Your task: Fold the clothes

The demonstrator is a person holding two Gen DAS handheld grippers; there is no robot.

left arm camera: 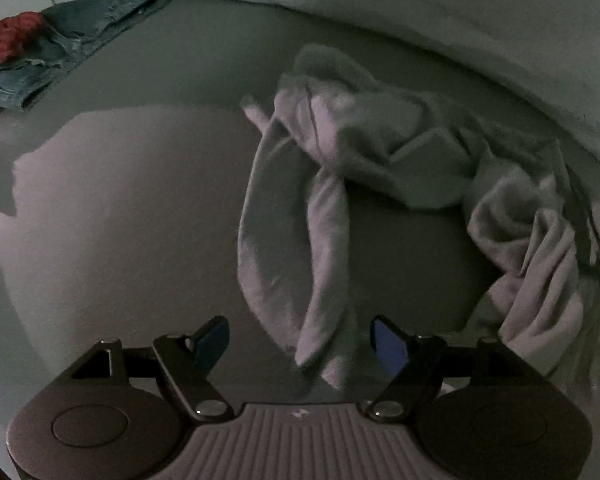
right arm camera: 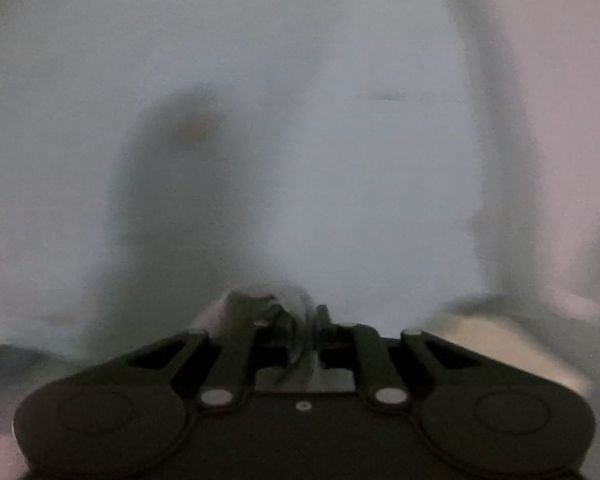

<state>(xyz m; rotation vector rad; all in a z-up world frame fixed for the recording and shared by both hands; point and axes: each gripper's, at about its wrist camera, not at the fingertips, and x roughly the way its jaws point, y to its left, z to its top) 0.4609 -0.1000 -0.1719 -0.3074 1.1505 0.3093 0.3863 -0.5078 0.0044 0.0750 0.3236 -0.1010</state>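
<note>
I am pointing my left gripper [left arm camera: 300,340] steeply down at the bed [left arm camera: 140,220], its jaws standing wide apart and gripping nothing, with the hanging tip of the crumpled pale garment [left arm camera: 324,216] lying loose between the blue pads [left arm camera: 388,346] without being pressed. I am holding my right gripper [right arm camera: 290,320] closer to level, its jaws drawn nearly together on a bunched bit of pale cloth [right arm camera: 278,300], though the blur hides what that cloth belongs to. Folded jeans [left arm camera: 60,52] and a red item [left arm camera: 8,36] are lying at the bed's far left corner.
</note>
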